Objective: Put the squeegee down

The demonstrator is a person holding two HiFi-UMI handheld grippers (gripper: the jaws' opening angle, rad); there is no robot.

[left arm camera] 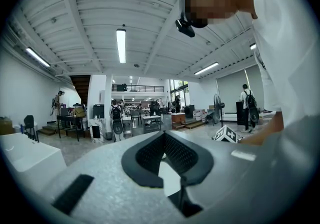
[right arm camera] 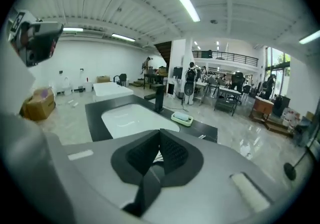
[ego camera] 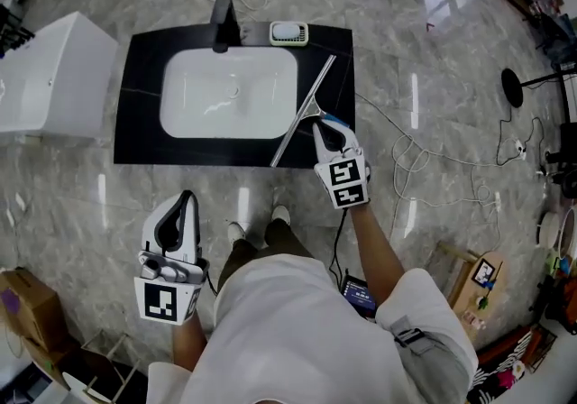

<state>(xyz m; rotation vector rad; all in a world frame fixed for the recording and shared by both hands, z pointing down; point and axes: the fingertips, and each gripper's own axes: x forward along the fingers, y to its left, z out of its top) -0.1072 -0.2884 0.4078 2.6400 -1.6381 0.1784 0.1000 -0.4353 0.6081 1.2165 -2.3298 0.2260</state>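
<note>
Two jaws of our right hand-held gripper (ego camera: pixel 324 128) clamp the squeegee (ego camera: pixel 312 91) by its handle, at the right of the desk (ego camera: pixel 142 127) — our left hand-held gripper (ego camera: pixel 186 199) is closed, empty.

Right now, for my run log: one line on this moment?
right gripper: shut on squeegee | squeegee: on black counter beside sink | left gripper: shut, empty

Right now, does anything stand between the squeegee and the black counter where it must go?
Nothing visible does. The squeegee is already over the counter, on its bare right strip; the soap dish sits apart at the back edge.
</note>
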